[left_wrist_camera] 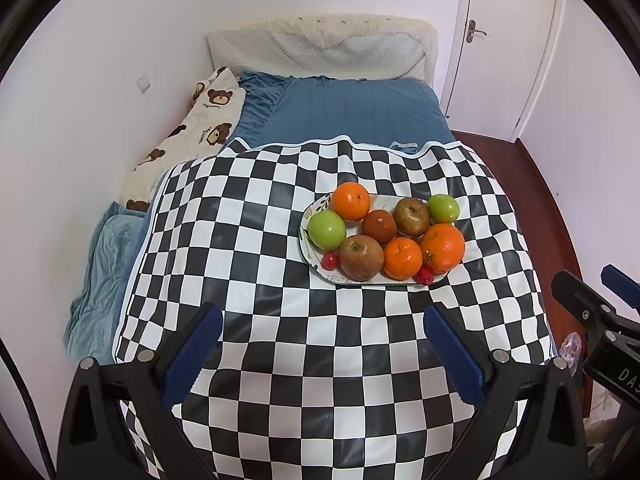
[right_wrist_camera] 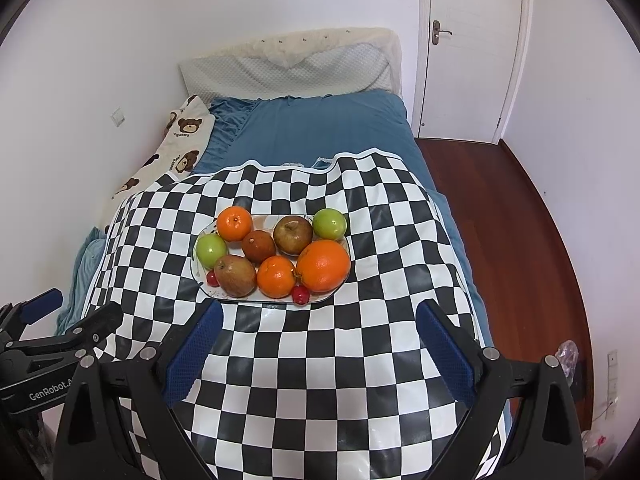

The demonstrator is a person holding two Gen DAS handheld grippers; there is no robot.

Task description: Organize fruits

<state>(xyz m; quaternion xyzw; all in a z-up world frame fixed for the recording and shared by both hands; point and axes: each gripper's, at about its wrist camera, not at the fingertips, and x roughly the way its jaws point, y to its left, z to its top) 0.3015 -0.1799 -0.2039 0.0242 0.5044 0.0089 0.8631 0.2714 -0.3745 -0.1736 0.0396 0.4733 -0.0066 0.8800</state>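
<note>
The plate point(left_wrist_camera: 310, 254) of fruit rests on the checkered cloth point(left_wrist_camera: 280, 360) spread over the bed's near end. On the plate, the large orange point(right_wrist_camera: 323, 266) fills its near right corner, a green apple point(right_wrist_camera: 329, 223) sits just behind it, and a brown apple point(right_wrist_camera: 235, 275) lies at the near left. Short of the plate, the left gripper point(left_wrist_camera: 322, 350) and right gripper point(right_wrist_camera: 320, 350) hover spread wide, holding nothing.

Mixed fruits point(left_wrist_camera: 380, 232) heaped on oval plate point(left_wrist_camera: 307, 254)

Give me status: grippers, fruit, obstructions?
Left hand-held gripper open, empty; right hand-held gripper open, empty. Fruit all piled on plate, untouched. Nothing between either gripper and plate.
</note>
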